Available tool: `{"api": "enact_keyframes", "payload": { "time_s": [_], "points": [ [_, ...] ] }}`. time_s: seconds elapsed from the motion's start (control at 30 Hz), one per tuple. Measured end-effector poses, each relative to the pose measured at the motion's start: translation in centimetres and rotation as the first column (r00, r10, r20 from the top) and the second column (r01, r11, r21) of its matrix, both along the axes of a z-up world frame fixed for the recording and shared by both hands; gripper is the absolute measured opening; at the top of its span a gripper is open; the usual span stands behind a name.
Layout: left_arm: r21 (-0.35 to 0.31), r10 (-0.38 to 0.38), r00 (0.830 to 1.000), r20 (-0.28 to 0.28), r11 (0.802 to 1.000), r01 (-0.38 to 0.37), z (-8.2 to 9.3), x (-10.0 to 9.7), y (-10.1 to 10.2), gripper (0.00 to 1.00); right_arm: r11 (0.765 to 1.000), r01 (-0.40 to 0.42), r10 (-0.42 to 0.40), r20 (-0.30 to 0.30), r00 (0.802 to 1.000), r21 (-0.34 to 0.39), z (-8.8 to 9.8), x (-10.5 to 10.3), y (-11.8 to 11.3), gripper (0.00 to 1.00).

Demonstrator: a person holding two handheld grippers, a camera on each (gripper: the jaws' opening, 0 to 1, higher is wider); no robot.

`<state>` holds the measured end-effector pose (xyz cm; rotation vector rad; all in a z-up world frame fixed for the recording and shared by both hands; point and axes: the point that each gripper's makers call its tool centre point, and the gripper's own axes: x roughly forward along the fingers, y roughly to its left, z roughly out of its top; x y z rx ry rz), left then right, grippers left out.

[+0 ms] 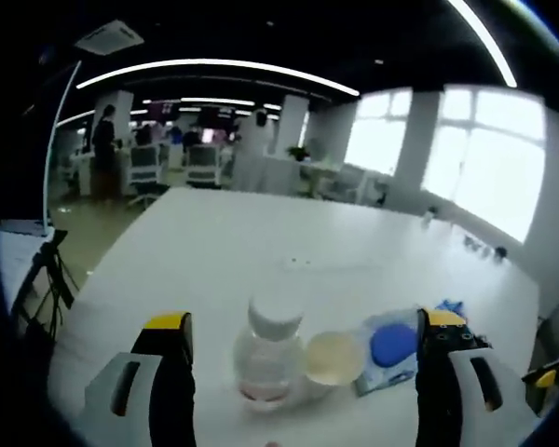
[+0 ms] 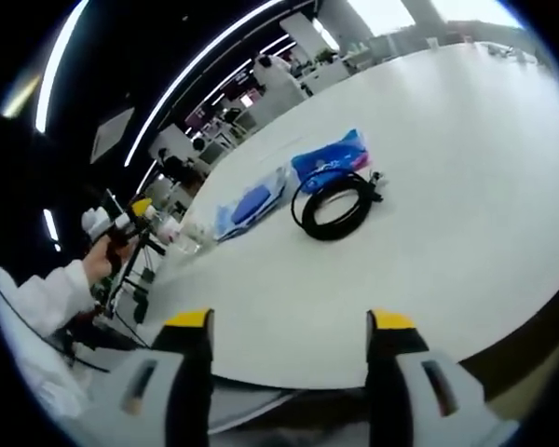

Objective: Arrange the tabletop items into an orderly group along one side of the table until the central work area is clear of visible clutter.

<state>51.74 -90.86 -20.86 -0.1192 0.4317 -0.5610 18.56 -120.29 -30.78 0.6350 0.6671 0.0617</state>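
Note:
In the left gripper view a clear plastic bottle (image 1: 265,358) with a white cap stands on the white table (image 1: 261,242). It is between the wide-apart jaws of my left gripper (image 1: 305,321), which is open and touches nothing. Right of the bottle sit a small round yellowish dish (image 1: 334,358) and a wipes pack (image 1: 391,349) with a blue lid. In the right gripper view my right gripper (image 2: 290,321) is open and empty over the table's near edge. Beyond it lie a coiled black cable (image 2: 335,205), a blue packet (image 2: 331,158), the wipes pack (image 2: 252,203) and the bottle (image 2: 182,233).
A hand in a white sleeve (image 2: 37,298) holds the left gripper (image 2: 121,223) at the table's left end. A tripod (image 1: 47,270) stands off the table's left side. Small items (image 1: 484,247) sit at the far right edge. Office desks and chairs fill the background.

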Motion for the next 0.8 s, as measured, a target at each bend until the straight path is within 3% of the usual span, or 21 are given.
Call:
{"api": "enact_keyframes", "payload": {
  "time_s": [0.47, 0.8],
  "points": [
    [-0.016, 0.065, 0.996, -0.064, 0.998, -0.066, -1.8, -4.6, 3.7, 0.96, 0.998, -0.037, 0.039, 0.037, 0.999, -0.057, 1.3, 1.8, -1.1, 0.67],
    [-0.023, 0.089, 0.993, -0.075, 0.996, -0.091, -2.0, -7.8, 5.5, 0.96, 0.991, -0.069, 0.077, 0.066, 0.995, -0.113, 2.5, 3.4, -2.4, 0.68]
  ]
}}
